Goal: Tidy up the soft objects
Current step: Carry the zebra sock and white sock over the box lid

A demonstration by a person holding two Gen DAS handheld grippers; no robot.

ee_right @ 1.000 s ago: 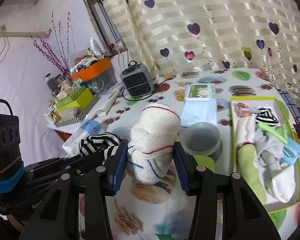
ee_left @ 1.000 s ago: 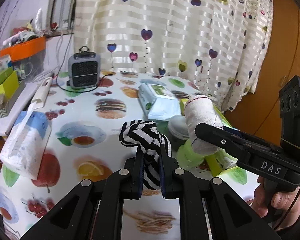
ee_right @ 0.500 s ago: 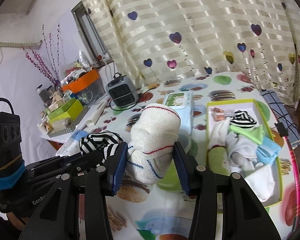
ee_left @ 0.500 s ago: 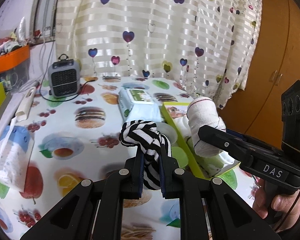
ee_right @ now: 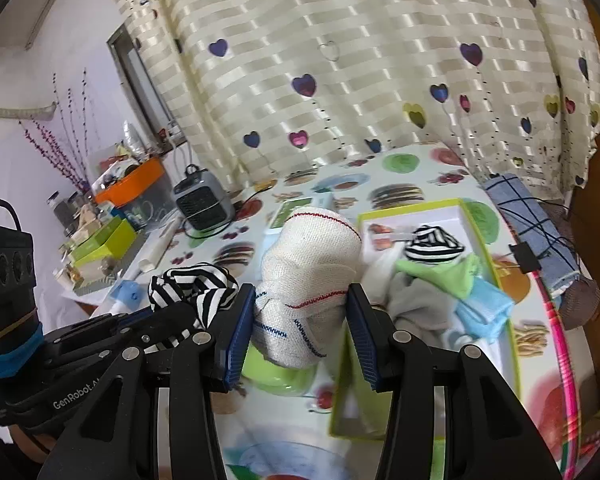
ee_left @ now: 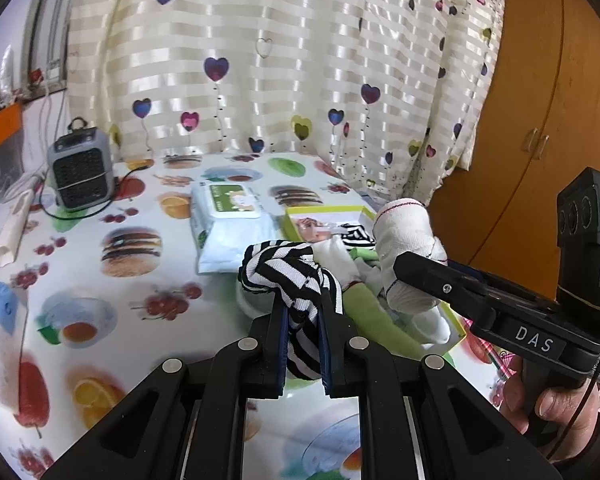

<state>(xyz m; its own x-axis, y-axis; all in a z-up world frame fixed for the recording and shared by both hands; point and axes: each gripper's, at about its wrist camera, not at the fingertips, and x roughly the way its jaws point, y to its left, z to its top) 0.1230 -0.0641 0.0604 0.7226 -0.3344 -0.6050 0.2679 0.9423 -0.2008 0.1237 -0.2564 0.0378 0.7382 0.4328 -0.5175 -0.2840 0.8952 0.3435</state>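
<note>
Each gripper clamps a soft bundle above the table, the left gripper (ee_left: 303,334) pinching a black-and-white striped rolled sock (ee_left: 290,280) and the right gripper (ee_right: 300,320) a white knitted rolled sock with red stitching (ee_right: 308,264), apparently bound for the green-rimmed box of folded cloths (ee_right: 486,240).

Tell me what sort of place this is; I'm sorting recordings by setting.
Most likely a lived-in home room: a table under a fruit-and-burger print cloth, a heart-patterned curtain behind it, a small heater, and cluttered household boxes to one side.
</note>
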